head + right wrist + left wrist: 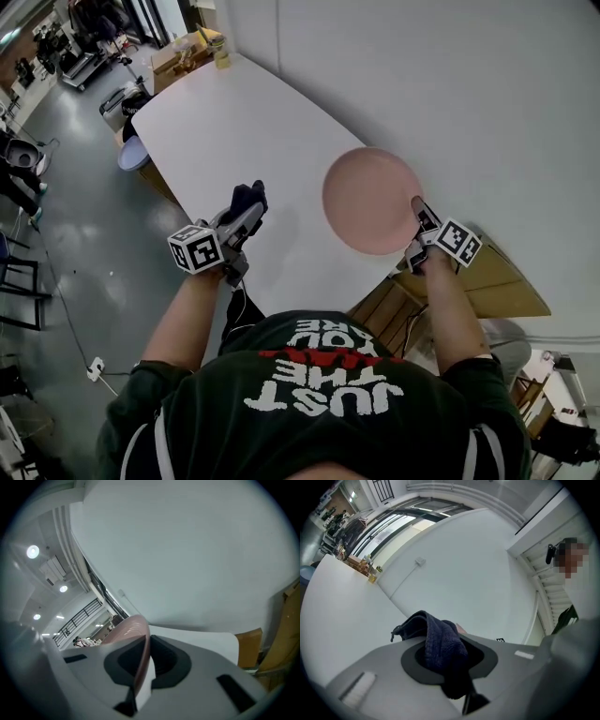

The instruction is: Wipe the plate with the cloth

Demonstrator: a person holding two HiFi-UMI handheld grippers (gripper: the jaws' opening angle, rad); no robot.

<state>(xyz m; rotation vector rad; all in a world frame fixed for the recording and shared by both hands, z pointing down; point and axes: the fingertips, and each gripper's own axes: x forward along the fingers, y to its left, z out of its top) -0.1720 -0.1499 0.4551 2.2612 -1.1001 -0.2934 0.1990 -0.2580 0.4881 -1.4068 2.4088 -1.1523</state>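
Note:
A round pink plate hangs above the right part of the white table. My right gripper is shut on its near right rim; in the right gripper view the plate's edge runs between the dark pads. My left gripper is shut on a dark blue cloth, to the left of the plate and apart from it. In the left gripper view the cloth bunches out between the jaws.
Brown cardboard boxes lie at the table's right end, below the right gripper. Bottles and small items stand at the table's far end. A blue stool sits on the floor to the left. A white wall rises behind the table.

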